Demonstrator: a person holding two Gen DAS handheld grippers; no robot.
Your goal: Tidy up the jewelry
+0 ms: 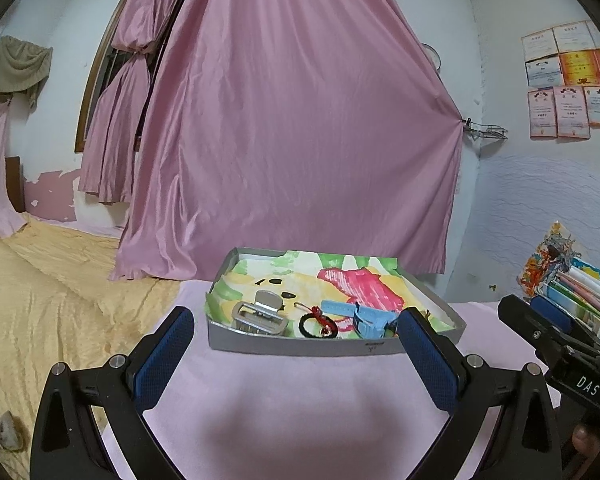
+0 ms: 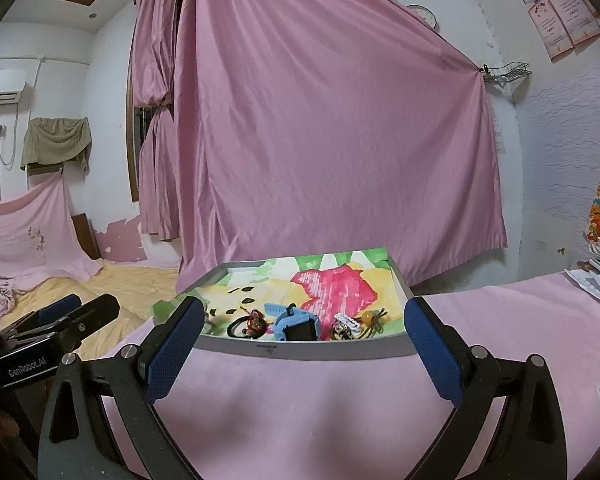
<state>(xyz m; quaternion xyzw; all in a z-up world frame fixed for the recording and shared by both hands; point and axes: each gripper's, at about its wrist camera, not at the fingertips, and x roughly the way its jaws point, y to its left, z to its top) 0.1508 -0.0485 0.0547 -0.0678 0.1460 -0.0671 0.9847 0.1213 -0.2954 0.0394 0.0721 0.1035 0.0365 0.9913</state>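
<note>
A grey shallow box (image 1: 300, 345) lined with a painted paper stands on the pink cloth; it also shows in the right wrist view (image 2: 308, 351). In it lie a silver hair clip (image 1: 260, 314), a black cord bracelet with red knot (image 1: 318, 323), a blue watch (image 1: 366, 316) and, in the right wrist view, a beaded piece (image 2: 345, 325) and an amber bead cord (image 2: 370, 317). The bracelet (image 2: 248, 325) and watch (image 2: 296, 322) show there too. My left gripper (image 1: 296, 336) is open and empty just before the box. My right gripper (image 2: 304, 332) is open and empty before it too.
A pink curtain (image 1: 292, 120) hangs behind the box. A yellow bedspread (image 1: 60, 300) lies to the left. Stacked books and papers (image 1: 576, 288) stand at the right. The right gripper's body (image 1: 556, 340) shows at the right of the left wrist view.
</note>
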